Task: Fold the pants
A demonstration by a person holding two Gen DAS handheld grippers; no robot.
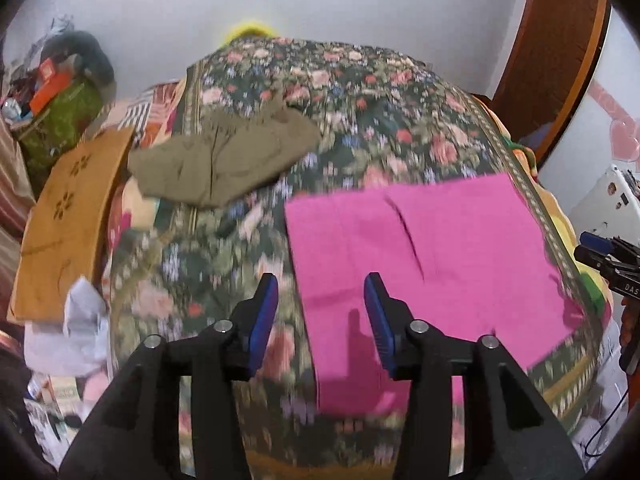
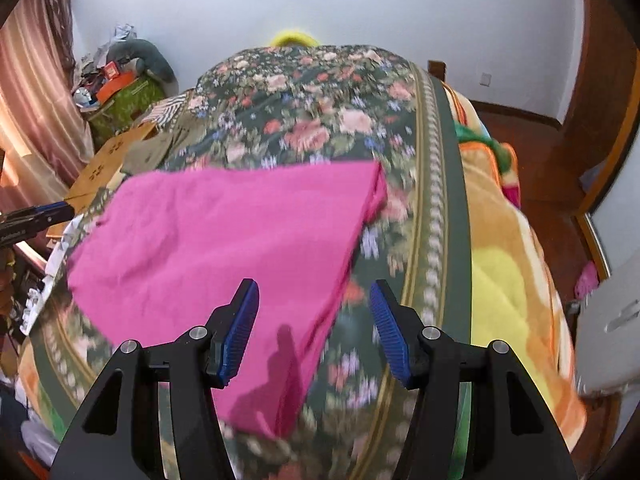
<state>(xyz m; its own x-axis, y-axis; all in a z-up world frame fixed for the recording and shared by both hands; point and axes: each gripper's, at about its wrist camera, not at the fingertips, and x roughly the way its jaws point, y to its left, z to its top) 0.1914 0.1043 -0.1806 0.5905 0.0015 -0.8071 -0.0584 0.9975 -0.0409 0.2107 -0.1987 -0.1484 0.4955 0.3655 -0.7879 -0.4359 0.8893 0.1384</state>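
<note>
Both grippers, left (image 1: 321, 312) and right (image 2: 314, 320), hover with jaws half open and empty over the folded pants (image 1: 432, 248) at centre right; next likely another fold.

Motion blur smears the flower pattern of the bedspread (image 1: 360, 92) in both views. The pink pants (image 1: 432, 256) lose their near end behind the left gripper (image 1: 321, 322). The clutter (image 2: 116, 76) by the far wall is too small to tell apart.

Around the pink pants (image 1: 424, 256), open floral bedspread (image 1: 360, 112) is left beyond and to their left. Farther left, passage is blocked by olive garment (image 1: 224, 164) and cardboard (image 1: 68, 216).
</note>
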